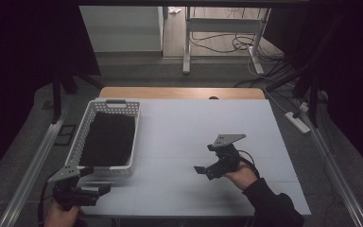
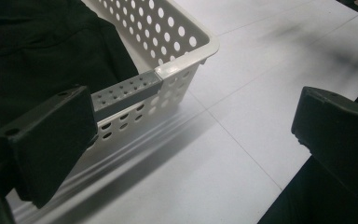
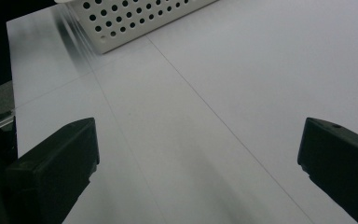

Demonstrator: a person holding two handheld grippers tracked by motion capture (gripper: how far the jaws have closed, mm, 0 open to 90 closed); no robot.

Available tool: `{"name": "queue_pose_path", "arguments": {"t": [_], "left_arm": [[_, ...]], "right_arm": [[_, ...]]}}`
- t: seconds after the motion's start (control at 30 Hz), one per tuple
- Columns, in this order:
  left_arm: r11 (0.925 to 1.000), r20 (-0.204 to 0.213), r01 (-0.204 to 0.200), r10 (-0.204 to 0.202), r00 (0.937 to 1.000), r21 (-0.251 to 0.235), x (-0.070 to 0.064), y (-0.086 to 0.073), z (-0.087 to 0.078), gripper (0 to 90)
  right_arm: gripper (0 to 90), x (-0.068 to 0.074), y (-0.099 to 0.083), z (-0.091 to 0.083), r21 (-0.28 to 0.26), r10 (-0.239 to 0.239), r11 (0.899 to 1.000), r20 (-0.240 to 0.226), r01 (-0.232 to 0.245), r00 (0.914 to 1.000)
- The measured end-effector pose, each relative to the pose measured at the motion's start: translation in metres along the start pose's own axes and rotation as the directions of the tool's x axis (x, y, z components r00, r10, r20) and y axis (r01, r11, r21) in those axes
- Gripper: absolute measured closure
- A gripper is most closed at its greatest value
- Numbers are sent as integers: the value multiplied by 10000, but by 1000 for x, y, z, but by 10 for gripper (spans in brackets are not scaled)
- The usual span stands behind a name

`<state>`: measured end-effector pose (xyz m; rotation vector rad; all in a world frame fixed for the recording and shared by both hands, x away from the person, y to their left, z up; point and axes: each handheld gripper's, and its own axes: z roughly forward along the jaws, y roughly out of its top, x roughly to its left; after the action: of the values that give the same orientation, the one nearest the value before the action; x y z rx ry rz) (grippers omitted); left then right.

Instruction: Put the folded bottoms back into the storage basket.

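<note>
The left gripper (image 2: 186,149) hangs closest, its jaws spread wide and gripping nothing, one black pad (image 2: 46,140) just in front of the grey handle (image 2: 127,93) on the near end of the white perforated basket (image 2: 186,44). That basket stands on the table (image 1: 208,137) toward its left edge, its near end close to the front left corner, with a dark folded cloth (image 1: 108,138) lying inside it.

The likely trouble is at the handle: with the jaws this far apart and the pad low beside the basket wall, a closing grip could catch the perforated wall rather than the handle, or push the light basket along the smooth table. A pull from one end only might swing it crooked.

The right gripper (image 1: 213,166) hovers over bare table near the front edge, right of centre, released and well apart from the basket.

The cloth is a black mass in dim light; its folds and what kind of garment it is cannot be made out, and it may hide something beneath.
</note>
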<state>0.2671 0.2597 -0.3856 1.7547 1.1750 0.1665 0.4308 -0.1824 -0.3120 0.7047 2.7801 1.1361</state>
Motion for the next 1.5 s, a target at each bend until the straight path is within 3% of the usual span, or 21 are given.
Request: {"name": "queue_pose_path", "arguments": {"t": [0.67,1.5], "left_arm": [[9999,-85,-116,117,9999,98,0,0,3,0],[9998,-155,-109,111,9998,169,-1,0,3,0]], "right_arm": [[0,-2,-26,-31,-168,703,9974,492,-696,9963],[0,0,-60,-70,-181,1101,9939,1427,-1087,9836]]}}
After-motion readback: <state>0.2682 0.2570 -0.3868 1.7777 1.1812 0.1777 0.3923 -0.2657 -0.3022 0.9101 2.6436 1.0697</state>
